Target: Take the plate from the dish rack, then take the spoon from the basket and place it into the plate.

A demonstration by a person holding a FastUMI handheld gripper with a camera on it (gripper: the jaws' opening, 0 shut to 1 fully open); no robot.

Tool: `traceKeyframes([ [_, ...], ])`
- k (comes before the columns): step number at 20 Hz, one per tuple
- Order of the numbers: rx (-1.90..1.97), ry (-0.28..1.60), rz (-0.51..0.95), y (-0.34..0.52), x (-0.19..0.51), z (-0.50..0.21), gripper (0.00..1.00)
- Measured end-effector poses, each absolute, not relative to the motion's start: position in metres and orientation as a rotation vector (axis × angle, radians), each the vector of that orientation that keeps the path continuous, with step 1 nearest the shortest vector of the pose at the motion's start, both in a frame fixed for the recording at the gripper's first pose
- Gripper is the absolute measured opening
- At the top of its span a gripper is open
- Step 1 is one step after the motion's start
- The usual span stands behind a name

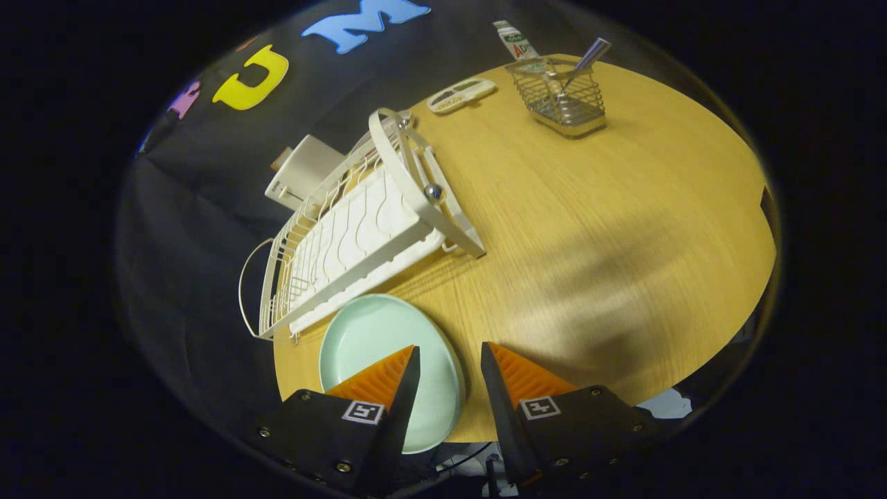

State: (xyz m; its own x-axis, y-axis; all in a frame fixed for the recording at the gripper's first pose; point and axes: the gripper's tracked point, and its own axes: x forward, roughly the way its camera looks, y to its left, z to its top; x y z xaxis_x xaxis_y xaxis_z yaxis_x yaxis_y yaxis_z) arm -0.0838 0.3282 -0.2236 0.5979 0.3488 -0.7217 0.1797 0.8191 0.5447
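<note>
Broadly, a round wooden bench (589, 229) is seen from above at a tilt, its right and middle parts bare, so that plenty of open room is left for moving across it. A white wire dish rack (346, 235) is set along the left side of the bench, close to the edge, with no plate left in its slots. Just near of the rack, a pale green plate (374, 333) lies flat on the bench close to the near edge, so the first part of the task is judged done. The plate sits partly under the left finger (381, 378) of the tool (449, 364); the fingers are spread apart with nothing held between them, and only bare wood and the plate's right rim are seen in the gap. At the far side a small wire basket (563, 97) stands upright and well apart from the plate, with the spoon (585, 59) leaning in it, handle up, where it can be grasped from above. A small white flat object (461, 95) lies left of the basket. A straight, unobstructed path is judged to run from tool to basket.
</note>
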Motion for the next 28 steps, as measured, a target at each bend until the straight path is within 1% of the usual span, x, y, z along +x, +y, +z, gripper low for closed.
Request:
traceKeyframes([
  [4,0.623,0.707,-0.035,0.272,-0.039,-0.18,0.56],
  [7,0.63,0.588,-0.168,0.227,-0.006,-0.162,0.57],
  [14,0.702,0.464,-0.43,0.144,0.043,-0.157,0.57],
  [18,0.743,0.4,-0.523,0.112,0.068,-0.155,0.57],
  [21,0.781,0.369,-0.559,0.099,0.087,-0.16,0.57],
  [23,0.793,0.346,-0.555,0.096,0.099,-0.159,0.56],
  [24,0.777,0.354,-0.571,0.091,0.1,-0.163,0.52],
  [25,0.764,0.356,-0.568,0.091,0.104,-0.166,0.52],
  [27,0.741,0.371,-0.583,0.09,0.102,-0.167,0.3],
  [28,0.738,0.374,-0.579,0.088,0.105,-0.17,0.27],
])
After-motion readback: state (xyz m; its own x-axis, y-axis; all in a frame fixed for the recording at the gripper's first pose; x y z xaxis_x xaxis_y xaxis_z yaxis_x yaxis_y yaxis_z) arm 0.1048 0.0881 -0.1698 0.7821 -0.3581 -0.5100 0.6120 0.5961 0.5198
